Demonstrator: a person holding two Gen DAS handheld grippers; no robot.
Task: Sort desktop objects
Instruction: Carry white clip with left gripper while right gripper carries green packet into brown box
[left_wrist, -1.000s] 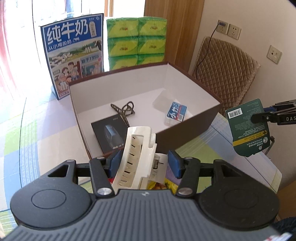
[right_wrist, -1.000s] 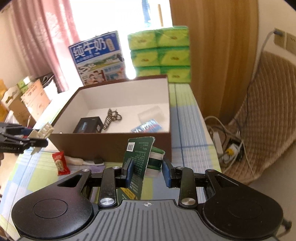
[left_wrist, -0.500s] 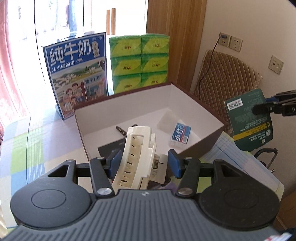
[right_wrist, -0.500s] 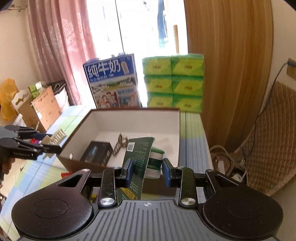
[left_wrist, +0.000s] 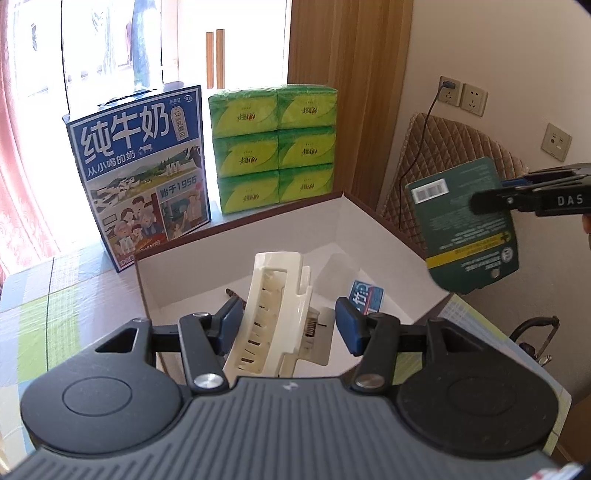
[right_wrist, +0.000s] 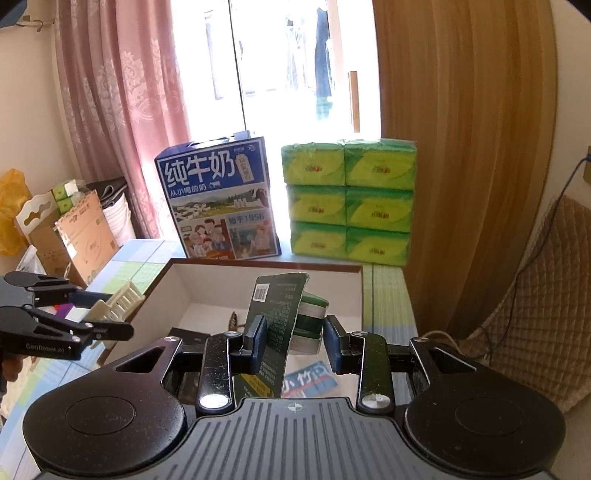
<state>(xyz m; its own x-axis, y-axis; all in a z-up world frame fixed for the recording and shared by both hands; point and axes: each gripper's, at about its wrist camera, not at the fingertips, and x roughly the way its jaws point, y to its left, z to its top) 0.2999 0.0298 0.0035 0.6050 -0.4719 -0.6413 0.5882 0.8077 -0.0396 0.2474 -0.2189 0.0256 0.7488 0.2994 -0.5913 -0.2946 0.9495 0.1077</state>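
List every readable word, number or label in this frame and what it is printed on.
"纯牛奶", "从小喝的奶", "始于1956": milk carton box
"DAS": right claw, seen from the left wrist
"GenRobot.AI": left claw, seen from the right wrist
Green card pack: barcode and small print, unreadable
Blue packet in the brown box: characters partly hidden
Tissue packs: logo too small

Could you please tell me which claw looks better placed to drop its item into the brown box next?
Probably the right claw: its green carded package hangs over the brown box, while the left claw holds its cream hair clip outside the wall.
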